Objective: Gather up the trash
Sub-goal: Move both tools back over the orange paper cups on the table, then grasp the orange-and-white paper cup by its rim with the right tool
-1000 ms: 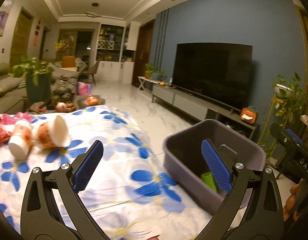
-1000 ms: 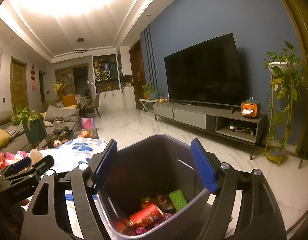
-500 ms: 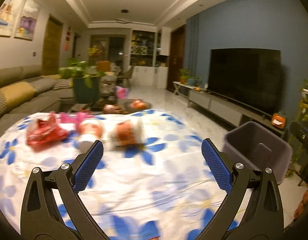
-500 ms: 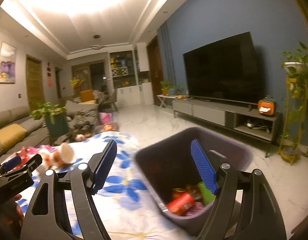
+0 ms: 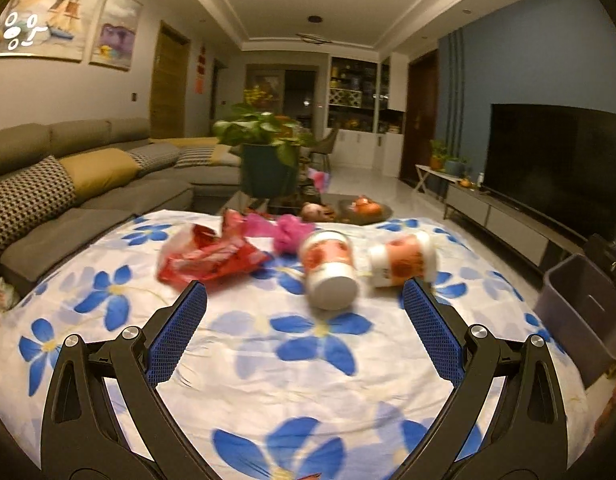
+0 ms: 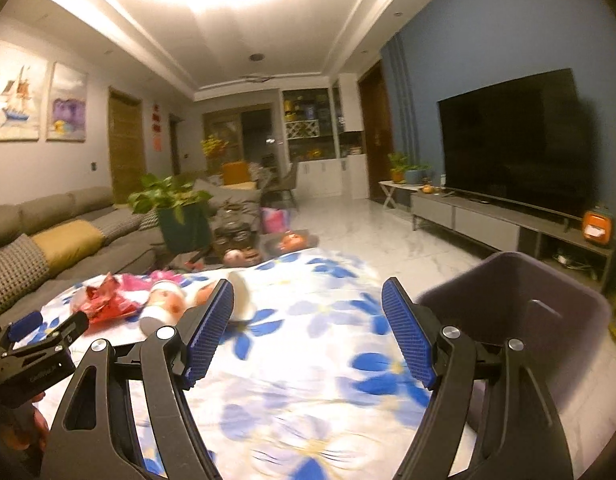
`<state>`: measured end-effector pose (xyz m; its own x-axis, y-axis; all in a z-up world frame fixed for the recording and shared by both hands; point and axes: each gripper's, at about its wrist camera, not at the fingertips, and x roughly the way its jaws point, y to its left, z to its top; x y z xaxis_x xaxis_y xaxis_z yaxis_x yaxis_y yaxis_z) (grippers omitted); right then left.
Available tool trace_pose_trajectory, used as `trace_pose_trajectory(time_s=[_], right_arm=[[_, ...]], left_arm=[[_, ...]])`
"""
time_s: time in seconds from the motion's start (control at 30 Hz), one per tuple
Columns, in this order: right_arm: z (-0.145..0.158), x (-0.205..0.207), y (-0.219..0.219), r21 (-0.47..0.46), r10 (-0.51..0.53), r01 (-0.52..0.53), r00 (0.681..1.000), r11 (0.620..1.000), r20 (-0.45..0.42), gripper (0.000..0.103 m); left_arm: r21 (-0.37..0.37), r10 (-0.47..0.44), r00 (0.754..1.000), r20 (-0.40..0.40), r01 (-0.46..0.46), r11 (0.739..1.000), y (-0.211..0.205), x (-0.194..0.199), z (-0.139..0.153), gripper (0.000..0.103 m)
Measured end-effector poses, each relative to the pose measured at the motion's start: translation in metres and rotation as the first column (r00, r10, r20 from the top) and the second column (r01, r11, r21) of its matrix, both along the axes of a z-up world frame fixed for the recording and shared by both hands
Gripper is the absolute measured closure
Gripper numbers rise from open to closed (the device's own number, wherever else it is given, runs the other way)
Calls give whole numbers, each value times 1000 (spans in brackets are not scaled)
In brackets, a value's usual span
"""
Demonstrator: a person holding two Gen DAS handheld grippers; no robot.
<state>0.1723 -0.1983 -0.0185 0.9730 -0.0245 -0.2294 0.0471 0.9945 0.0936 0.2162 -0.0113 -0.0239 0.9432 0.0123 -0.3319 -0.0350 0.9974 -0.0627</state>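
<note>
1. Left tongs (image 5: 304, 308): both blue pads stand spread wide with nothing between them; the tongs are released and point across the table (image 5: 268, 380), which is draped in a white cloth with blue flowers.
2. Right tongs (image 6: 308, 328): likewise spread apart and empty, hovering over the near part of the table beside the bin (image 6: 548, 320).
3. Trash left on the table, far side from the tongs: a crumpled red wrapper (image 5: 212, 256), a pink crumpled piece (image 5: 286, 234) just behind it, and two orange-and-white paper cups lying on their sides, the nearer cup (image 5: 330, 268) with its white base toward the camera and the farther cup (image 5: 404, 260) just to its right. The pictures are blurred, so finer detail of these items cannot be told.
4. Bin: a dark grey plastic tub standing off the right edge of the table. Its inside is seen only in part in both views, and no contents can be made out here.
5. Progress, as a judgement: at least four pieces await collection and neither pair of tongs carries anything, so the task is not finished. How much has gone into the bin cannot be told.
6. Next step, as a judgement: the left tongs face the cups and the wrapper and are the better placed to reach for one; the nearer cup lies closest to them.
</note>
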Motion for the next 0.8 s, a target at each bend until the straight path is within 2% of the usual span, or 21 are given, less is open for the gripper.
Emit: trace_pose_trajectory(time_s=[0.23, 0.47, 0.6, 0.8], right_arm=[[-10, 48, 39, -46, 62, -64, 997, 997, -49, 28], [-21, 99, 60, -46, 91, -95, 991, 994, -94, 28], [-28, 128, 63, -40, 108, -114, 984, 993, -142, 34], [-41, 165, 60, 44, 147, -140, 962, 989, -230, 45]], left_arm=[[-6, 33, 999, 1, -33, 999, 16, 19, -1, 6], [-21, 36, 999, 14, -36, 999, 23, 42, 0, 6], [-27, 34, 999, 16, -33, 999, 24, 52, -1, 6], [-33, 34, 999, 14, -34, 999, 27, 65, -5, 6]])
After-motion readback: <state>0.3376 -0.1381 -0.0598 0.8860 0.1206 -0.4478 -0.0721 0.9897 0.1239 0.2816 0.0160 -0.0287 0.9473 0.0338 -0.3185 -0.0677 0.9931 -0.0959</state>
